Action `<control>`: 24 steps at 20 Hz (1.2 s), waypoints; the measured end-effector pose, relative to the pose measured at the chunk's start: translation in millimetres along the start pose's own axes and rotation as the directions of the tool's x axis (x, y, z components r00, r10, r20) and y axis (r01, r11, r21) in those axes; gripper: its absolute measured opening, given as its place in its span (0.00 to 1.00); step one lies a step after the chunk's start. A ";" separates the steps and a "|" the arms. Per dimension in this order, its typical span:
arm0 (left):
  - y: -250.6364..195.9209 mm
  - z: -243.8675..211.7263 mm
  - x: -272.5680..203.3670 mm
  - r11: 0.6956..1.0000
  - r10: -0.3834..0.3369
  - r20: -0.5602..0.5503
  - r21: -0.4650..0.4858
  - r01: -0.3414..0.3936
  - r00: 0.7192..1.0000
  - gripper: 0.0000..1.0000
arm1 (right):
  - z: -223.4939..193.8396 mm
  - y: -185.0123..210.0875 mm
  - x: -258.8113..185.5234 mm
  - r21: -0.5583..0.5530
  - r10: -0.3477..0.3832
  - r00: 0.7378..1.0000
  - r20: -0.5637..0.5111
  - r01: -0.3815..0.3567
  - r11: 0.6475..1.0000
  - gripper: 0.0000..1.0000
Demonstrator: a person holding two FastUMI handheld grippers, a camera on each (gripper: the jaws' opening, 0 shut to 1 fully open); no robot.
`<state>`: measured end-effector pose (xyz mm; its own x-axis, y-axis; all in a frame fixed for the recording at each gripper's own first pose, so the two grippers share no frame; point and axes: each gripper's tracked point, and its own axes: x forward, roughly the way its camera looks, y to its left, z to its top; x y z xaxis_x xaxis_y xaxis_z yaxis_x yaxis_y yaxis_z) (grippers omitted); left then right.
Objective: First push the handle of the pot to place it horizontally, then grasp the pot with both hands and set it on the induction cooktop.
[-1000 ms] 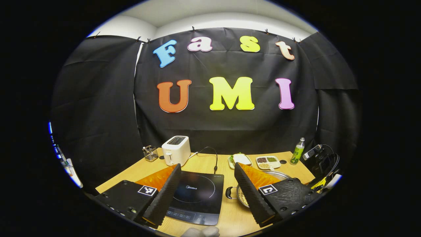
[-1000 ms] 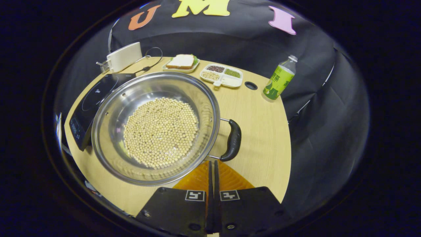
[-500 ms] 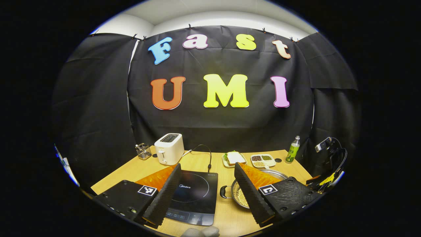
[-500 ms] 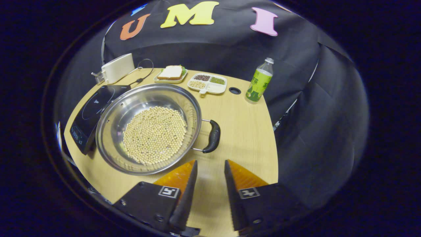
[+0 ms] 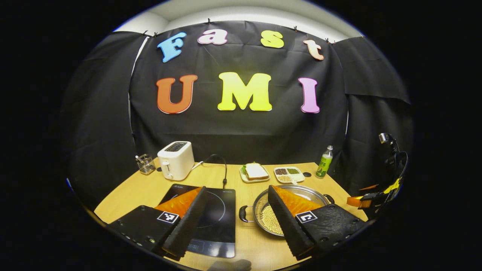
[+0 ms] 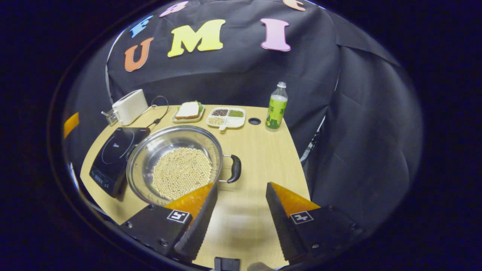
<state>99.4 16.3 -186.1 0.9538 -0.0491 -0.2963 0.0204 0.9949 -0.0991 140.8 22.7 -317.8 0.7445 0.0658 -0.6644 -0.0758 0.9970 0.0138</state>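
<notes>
- Wooden table [image 6: 271, 150] fills the lower middle of both views and carries everything, so the pot need only travel a short way across it.
- Black cooktop [image 6: 113, 154] lies flat at lower left in the right gripper view, its glass bare, which I take to be the landing spot kept ready.
- Steel pot [image 6: 177, 165] sits on the table just right of the cooktop, close beside it, with pale beans [image 6: 180, 171] covering its bottom; the load is a reason to lift it level from both sides.
- Pot handles: the right handle [image 6: 235, 168] points toward the frame's right edge, and the left handle [image 5: 243, 213] faces the cooktop in the left gripper view, so they seem to lie side to side, as a two-sided grasp wants.
- Right gripper [image 6: 239, 201] hovers at lower centre, jaws spread and holding nothing, near the right handle but apart from it.
- Left gripper [image 5: 237, 205] hangs at lower centre of its view, jaws wide and empty, one finger over the cooktop and one over the pot; the left handle shows between them.
- Toaster [image 6: 130, 106], sandwich plate [image 6: 187, 112], divided dish [image 6: 226, 116] and bottle [image 6: 276, 107] stand along the far edge, away from the path.
</notes>
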 end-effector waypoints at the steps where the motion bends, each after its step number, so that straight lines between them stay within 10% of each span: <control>1: 0.7 -5.2 3.1 1.000 0.001 -0.010 -0.009 -0.001 1.000 0.97 | 2.0 3.7 -0.1 0.004 0.012 1.000 0.003 -0.012 1.000 0.82; 24: -29.3 -144.6 126.0 0.999 0.012 -0.328 -0.041 -0.027 0.945 0.96 | 6.6 30.9 93.9 -0.017 0.082 0.991 -0.110 -0.085 0.996 0.84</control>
<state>175.6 -31.8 -357.9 0.8032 -0.0633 -0.5923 -0.0178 0.9913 -0.1302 212.7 60.0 -374.9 0.6581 0.1428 -0.7392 -0.1496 0.9871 0.0575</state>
